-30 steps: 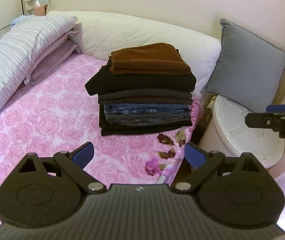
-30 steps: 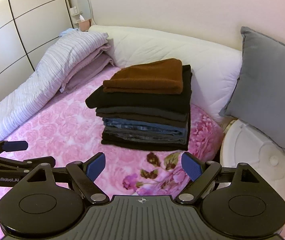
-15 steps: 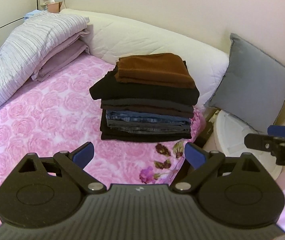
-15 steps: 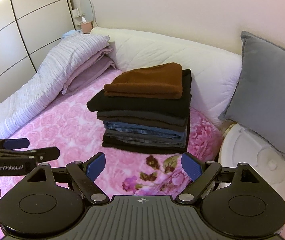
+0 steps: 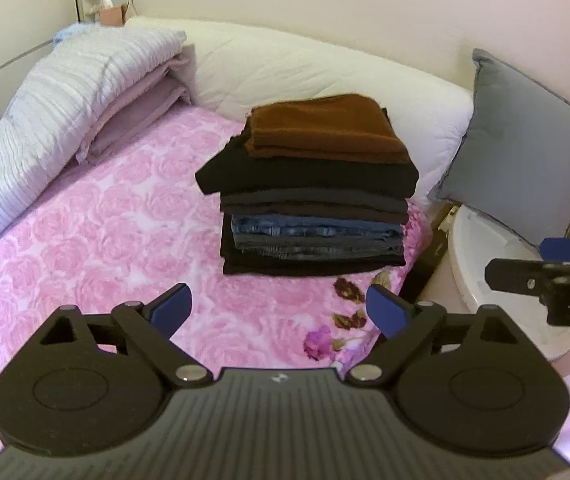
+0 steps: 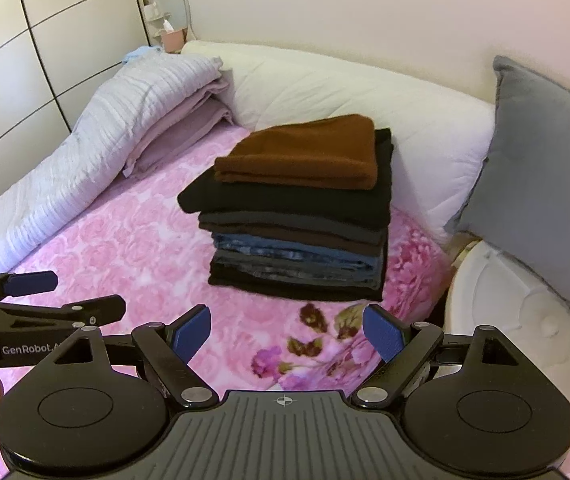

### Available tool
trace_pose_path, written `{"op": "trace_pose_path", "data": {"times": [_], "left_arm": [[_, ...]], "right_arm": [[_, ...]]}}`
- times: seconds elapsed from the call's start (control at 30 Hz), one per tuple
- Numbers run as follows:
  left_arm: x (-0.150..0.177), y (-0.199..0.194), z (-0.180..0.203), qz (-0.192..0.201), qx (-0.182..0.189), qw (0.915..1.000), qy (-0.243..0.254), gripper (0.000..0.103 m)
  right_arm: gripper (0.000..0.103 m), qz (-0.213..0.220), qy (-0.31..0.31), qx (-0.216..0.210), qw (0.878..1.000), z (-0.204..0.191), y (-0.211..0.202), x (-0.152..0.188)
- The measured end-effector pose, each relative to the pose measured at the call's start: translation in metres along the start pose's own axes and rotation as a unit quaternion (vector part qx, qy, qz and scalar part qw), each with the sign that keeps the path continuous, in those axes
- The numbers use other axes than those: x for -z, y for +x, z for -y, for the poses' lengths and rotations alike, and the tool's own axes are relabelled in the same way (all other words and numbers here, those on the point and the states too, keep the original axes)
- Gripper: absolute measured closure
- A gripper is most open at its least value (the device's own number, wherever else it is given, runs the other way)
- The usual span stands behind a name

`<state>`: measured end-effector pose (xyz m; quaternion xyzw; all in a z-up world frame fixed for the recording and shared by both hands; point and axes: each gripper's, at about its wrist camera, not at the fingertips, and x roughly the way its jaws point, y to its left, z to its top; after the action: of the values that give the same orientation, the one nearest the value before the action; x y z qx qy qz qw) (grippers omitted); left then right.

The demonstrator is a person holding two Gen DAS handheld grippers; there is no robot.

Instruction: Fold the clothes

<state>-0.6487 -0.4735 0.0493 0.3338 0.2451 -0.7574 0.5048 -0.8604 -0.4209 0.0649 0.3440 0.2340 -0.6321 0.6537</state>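
Note:
A stack of folded clothes (image 5: 313, 208) stands on the pink rose bedspread (image 5: 105, 240), with a brown garment (image 5: 325, 132) on top, black ones below and blue denim (image 5: 317, 232) lower down. The stack also shows in the right wrist view (image 6: 297, 220). My left gripper (image 5: 279, 310) is open and empty, held back from the stack. My right gripper (image 6: 287, 334) is open and empty too. The right gripper's fingers (image 5: 525, 274) show at the right edge of the left wrist view; the left gripper's fingers (image 6: 45, 304) show at the left of the right wrist view.
A folded striped quilt (image 5: 45, 112) lies at the bed's left. A long white pillow (image 5: 305, 68) lies behind the stack. A grey cushion (image 5: 521, 168) leans at the right over a round white stand (image 6: 517, 320). Wardrobe doors (image 6: 45, 40) line the left wall.
Both grippers have drawn back and risen a little, so the stack looks smaller and farther. Both stayed open and empty.

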Motion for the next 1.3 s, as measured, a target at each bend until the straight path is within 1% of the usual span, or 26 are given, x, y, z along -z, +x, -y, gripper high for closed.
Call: {"op": "trace_pose_path", "data": {"times": [0.17, 0.27, 0.4, 1.1, 1.3], "left_arm": [[0.001, 0.005, -0.008, -0.017, -0.006, 0.9998, -0.007, 0.011], [0.002, 0.009, -0.013, -0.029, 0.000, 0.9994, -0.018, 0.011], [0.002, 0.012, -0.014, -0.036, -0.002, 0.9992, -0.015, 0.011], [-0.001, 0.020, 0.001, -0.043, -0.012, 0.9987, 0.022, 0.011], [0.000, 0.022, 0.000, -0.045, -0.011, 0.9987, 0.022, 0.011]], "right_arm": [[0.017, -0.010, 0.001, 0.000, 1.000, -0.006, 0.007, -0.001], [0.017, -0.015, 0.003, 0.002, 1.000, -0.007, 0.010, -0.002], [0.017, -0.016, 0.006, 0.003, 1.000, -0.010, 0.010, -0.003], [0.017, -0.025, 0.012, 0.004, 1.000, -0.010, 0.008, 0.000], [0.017, -0.024, 0.010, 0.007, 1.000, -0.009, 0.008, 0.000]]}}
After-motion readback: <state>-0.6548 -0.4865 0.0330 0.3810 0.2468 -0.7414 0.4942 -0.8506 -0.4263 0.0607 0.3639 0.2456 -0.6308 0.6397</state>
